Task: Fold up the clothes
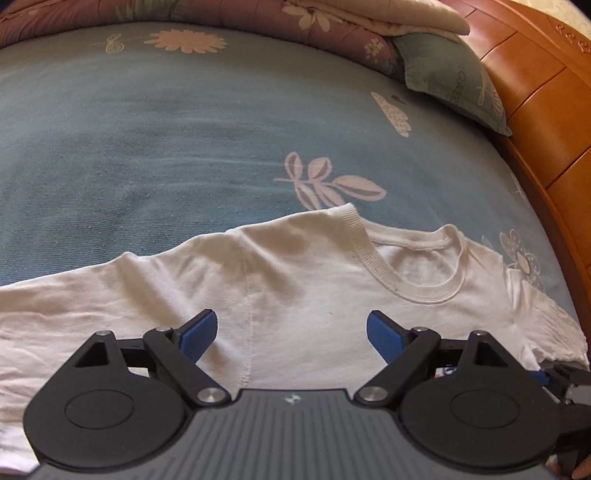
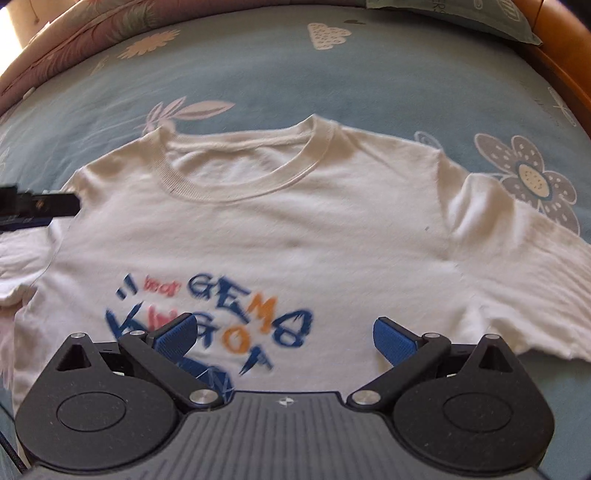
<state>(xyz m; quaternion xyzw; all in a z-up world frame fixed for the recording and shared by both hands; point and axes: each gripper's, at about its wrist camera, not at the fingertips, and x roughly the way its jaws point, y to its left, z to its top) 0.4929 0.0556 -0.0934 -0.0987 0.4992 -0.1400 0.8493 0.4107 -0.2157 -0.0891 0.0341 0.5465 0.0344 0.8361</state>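
A white T-shirt (image 2: 295,229) lies spread flat, front up, on a blue flowered bed sheet (image 1: 166,129). Blue and orange lettering (image 2: 229,317) crosses its chest, and the ribbed collar (image 2: 251,184) points away from me. My right gripper (image 2: 284,334) hovers open over the chest print with nothing between its blue pads. My left gripper (image 1: 291,334) hangs open above the shirt's left shoulder and sleeve seam (image 1: 251,295), also with nothing in it. In the left wrist view the same T-shirt (image 1: 184,288) fills the lower half. Part of the left gripper shows as a black bar at the left edge of the right wrist view.
A teal pillow (image 1: 450,74) and a folded quilt (image 1: 258,14) lie at the head of the bed. An orange wooden bed frame (image 1: 535,103) curves along the right side. Beyond the collar the sheet stretches flat to the quilt.
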